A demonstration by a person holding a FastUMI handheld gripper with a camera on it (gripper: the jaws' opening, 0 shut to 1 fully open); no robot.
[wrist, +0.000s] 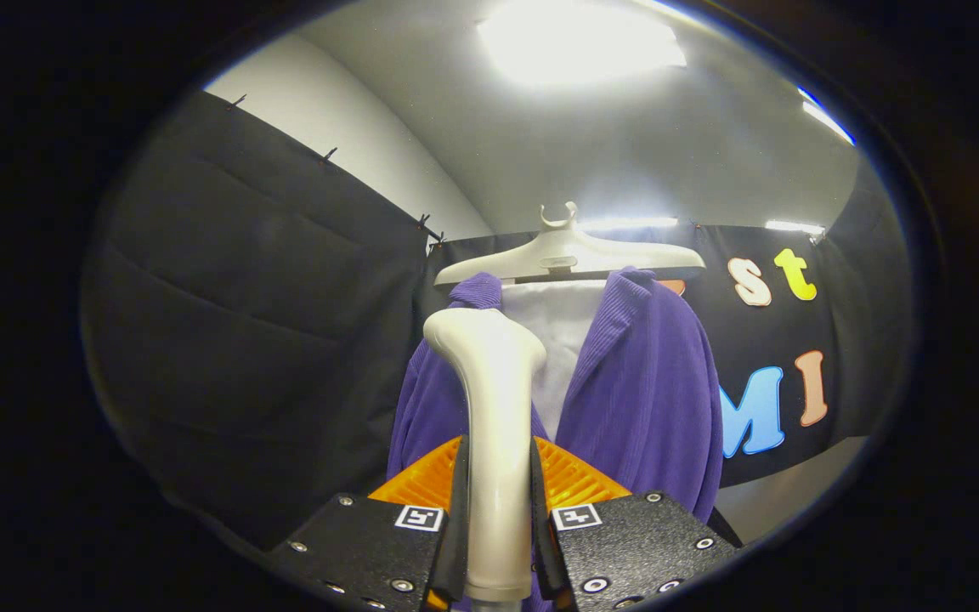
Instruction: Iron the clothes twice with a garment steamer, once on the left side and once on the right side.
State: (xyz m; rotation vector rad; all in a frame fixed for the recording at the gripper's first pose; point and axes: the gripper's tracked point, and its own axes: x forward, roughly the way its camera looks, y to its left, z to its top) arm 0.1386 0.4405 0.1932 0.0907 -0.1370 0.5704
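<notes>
1. one purple garment (pixel 642 399), hung open on a pale hanger (pixel 570 255) against the booth wall, just beyond the steamer head; white lining (pixel 559 340) between its two front panels.
2. steamer (pixel 494 408), upright, head near the left panel; best drawn slowly down that panel, head kept close and flat to the cloth.
3. gripper (pixel 496 527), closed narrowly on the steamer's handle, both fingers pressing its sides.

Cam on gripper (pixel 498 510), looks up, close to garment (pixel 642 391).
</notes>
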